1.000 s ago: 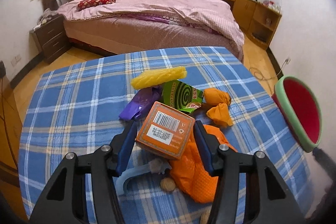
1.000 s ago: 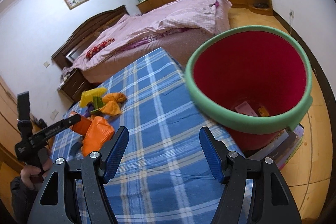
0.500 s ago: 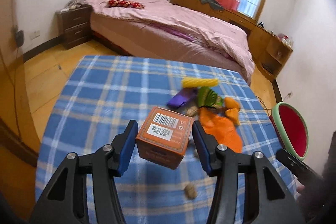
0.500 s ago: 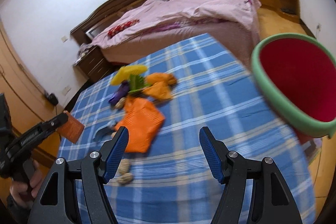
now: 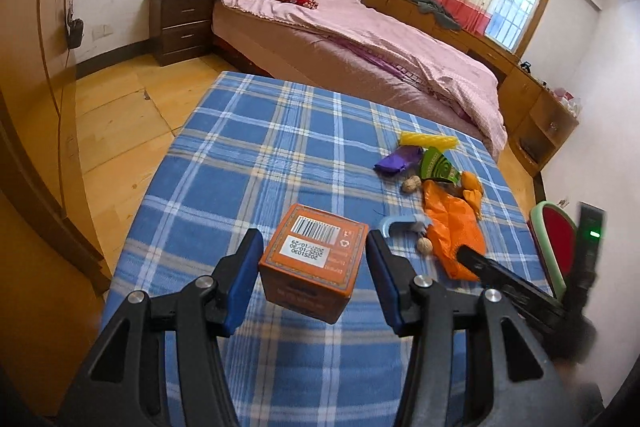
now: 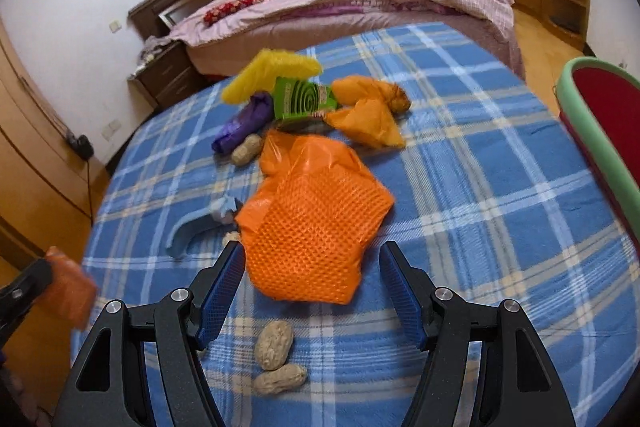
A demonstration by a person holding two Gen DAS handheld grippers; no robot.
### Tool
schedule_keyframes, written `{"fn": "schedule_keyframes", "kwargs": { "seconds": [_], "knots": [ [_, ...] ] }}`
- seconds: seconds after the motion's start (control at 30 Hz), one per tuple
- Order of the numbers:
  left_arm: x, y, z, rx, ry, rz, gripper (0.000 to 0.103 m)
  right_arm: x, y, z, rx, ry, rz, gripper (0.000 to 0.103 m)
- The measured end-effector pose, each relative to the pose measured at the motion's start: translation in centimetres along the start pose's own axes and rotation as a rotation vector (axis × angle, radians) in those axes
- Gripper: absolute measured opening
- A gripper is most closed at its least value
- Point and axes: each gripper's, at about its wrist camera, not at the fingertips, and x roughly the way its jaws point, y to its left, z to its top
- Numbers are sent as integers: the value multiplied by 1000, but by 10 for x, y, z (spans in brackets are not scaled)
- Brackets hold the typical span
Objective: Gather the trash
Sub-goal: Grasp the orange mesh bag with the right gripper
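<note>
My left gripper is shut on an orange box with a barcode label, held above the blue plaid table. My right gripper is open, low over the table, its jaws on either side of the near edge of an orange mesh bag. Behind the bag lie an orange wrapper, a green packet, a yellow foam piece, a purple wrapper, a light blue hook and peanuts. The red bin with a green rim is at the right.
The table's edges drop to a wooden floor on the left. A bed with a pink cover stands behind the table. Wooden cabinets line the far right wall. The right gripper's body shows at the lower right of the left wrist view.
My left gripper lifted the orange box and drew back from the pile. My right gripper swung from the bin to the pile and now straddles the orange mesh bag.
</note>
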Motion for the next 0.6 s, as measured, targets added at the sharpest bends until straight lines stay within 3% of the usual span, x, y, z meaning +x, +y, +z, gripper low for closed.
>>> {"fn": "schedule_keyframes", "kwargs": {
  "seconds": [0.1,0.23,0.33,0.6],
  "knots": [
    [-8,-6,-1,20,-14,-9,54,0,1,-3,-13,-16,-24,42],
    [-23,-13,-3,29,-44,-37,54,-5,-6,-7,6,-19,4,19],
    [-31,-18,-4,41,-60,-53,54,-14,-10,-9,30,-36,41,9],
    [-36,-28,-4,43,-71,-95,54,-65,-15,-13,20,-168,88,8]
  ]
}}
